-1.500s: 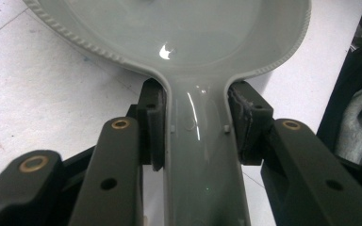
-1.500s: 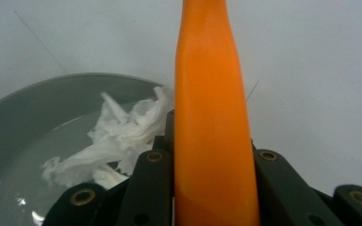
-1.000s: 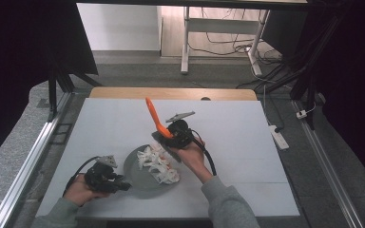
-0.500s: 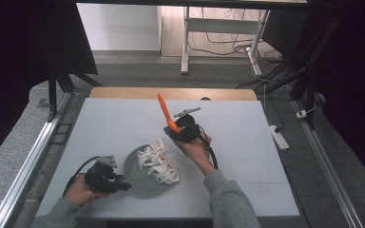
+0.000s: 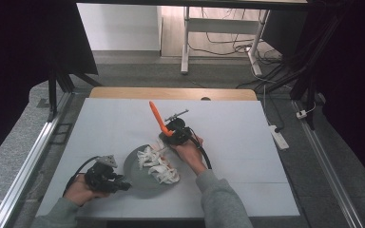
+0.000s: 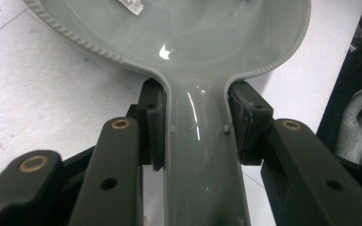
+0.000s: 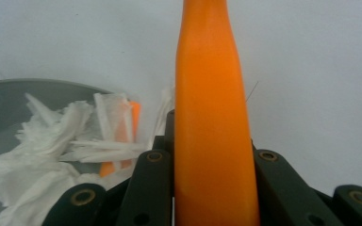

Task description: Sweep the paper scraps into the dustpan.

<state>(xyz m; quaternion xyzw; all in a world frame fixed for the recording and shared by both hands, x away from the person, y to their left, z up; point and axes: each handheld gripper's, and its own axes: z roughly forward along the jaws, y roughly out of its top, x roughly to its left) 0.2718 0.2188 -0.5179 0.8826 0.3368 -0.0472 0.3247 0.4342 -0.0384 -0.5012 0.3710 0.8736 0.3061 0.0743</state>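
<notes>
A grey pan (image 5: 140,183) with a long handle (image 6: 198,160) lies near the table's front, and a heap of white paper shreds (image 5: 158,164) sits in it. My left gripper (image 5: 119,183) (image 6: 195,127) is shut on the handle, with a pad pressed against each side. My right gripper (image 5: 170,135) (image 7: 209,141) hovers at the pan's far rim and is shut on an orange tool (image 5: 157,118) (image 7: 209,108) whose long end slants up and away. In the right gripper view an orange piece (image 7: 133,115) pokes out among the shreds (image 7: 61,136).
The white tabletop (image 5: 247,142) stretches wide to the right of and behind the pan. A wooden strip (image 5: 171,93) runs along its far edge. A power strip (image 5: 276,137) lies on the floor to the right, and a metal rail (image 5: 33,156) runs along the left side.
The right gripper swung a little right and away with the orange tool, then came back down and left to the pan's far rim. The left gripper and pan stayed still.
</notes>
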